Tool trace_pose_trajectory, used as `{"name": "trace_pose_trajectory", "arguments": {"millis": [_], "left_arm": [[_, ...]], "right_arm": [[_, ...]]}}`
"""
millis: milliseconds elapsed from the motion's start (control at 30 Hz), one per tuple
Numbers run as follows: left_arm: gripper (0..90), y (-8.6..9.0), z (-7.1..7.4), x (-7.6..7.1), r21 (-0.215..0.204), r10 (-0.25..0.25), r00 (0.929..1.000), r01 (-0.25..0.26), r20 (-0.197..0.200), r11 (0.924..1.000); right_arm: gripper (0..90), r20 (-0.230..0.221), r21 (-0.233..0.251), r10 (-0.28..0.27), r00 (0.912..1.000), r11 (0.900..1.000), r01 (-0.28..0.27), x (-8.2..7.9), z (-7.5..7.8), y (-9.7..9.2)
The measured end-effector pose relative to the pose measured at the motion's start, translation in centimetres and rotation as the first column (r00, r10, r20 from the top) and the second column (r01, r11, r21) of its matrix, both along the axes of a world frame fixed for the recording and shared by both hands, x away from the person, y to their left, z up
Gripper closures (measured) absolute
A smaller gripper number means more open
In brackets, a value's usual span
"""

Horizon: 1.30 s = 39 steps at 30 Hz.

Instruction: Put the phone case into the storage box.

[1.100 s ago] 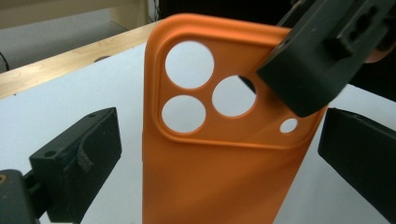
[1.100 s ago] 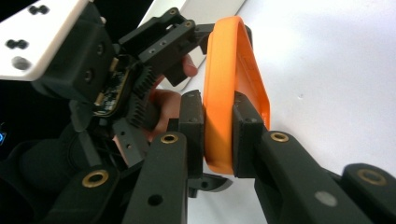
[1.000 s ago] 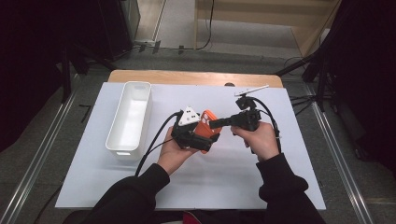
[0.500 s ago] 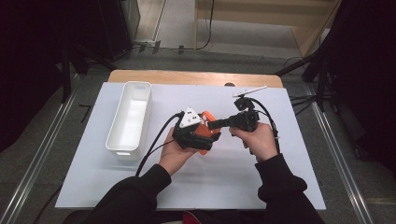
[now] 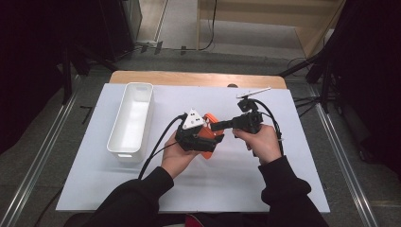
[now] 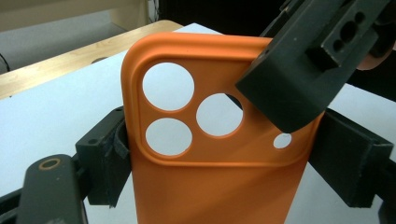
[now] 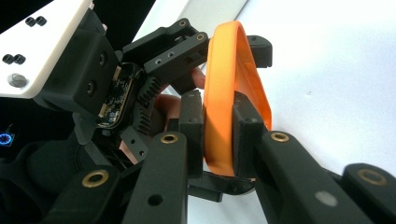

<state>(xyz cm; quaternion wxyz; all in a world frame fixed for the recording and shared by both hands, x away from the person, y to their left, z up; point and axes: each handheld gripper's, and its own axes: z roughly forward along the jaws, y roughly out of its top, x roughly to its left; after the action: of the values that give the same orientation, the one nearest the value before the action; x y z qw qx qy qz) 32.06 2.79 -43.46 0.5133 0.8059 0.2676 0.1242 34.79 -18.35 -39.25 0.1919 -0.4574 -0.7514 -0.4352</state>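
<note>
An orange phone case point(image 5: 206, 144) with round camera holes point(image 6: 219, 186) is held up over the middle of the white table top. My left gripper point(image 5: 212, 137) has it between its jaws, one pad on each long side point(image 6: 109, 158), and these jaws have just been closing on it. My right gripper point(image 5: 216, 126) reaches in from the right and is shut on the case's rim point(image 7: 233, 70), one pad inside and one outside point(image 7: 219, 135). In the left gripper view its black jaw point(image 6: 289, 84) covers the case's top right corner.
A long white bin point(image 5: 132, 118) stands at the left of the white table cover point(image 5: 283, 189). A small black stand with a white stick point(image 5: 250, 93) sits behind the right hand. Black cables point(image 5: 158, 146) trail from the left gripper towards the front edge.
Both hands keep their place with the case between them. Less of the orange case shows past the left gripper now than a second ago.
</note>
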Motion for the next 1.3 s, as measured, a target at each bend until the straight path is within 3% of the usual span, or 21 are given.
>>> {"name": "trace_pose_trajectory", "arguments": {"millis": [567, 900, 1300], "left_arm": [[16.0, 0.1, 0.5, -0.1, 0.007, -0.008, 0.9999, 0.008, -0.013, 0.9999], [15.9, 0.1, 0.7, -0.1, 0.02, -0.01, 0.9998, 0.011, -0.018, 0.9997], [15.8, 0.8, 1.3, 0.2, 0.015, -0.002, 0.9993, 0.002, -0.036, 0.9999]], "right_arm": [[74.9, 0.004, 0.017, 0.0, 1.0, 0.9999, 0.0, -0.1, 0.2, -0.1], [56.9, 0.043, 0.032, -0.033, 0.9985, 0.999, 0.032, -0.3, 0.9, -0.9], [45.1, 0.056, 0.053, -0.057, 0.9968, 0.9971, 0.054, -0.3, 1.2, -2.2]]}}
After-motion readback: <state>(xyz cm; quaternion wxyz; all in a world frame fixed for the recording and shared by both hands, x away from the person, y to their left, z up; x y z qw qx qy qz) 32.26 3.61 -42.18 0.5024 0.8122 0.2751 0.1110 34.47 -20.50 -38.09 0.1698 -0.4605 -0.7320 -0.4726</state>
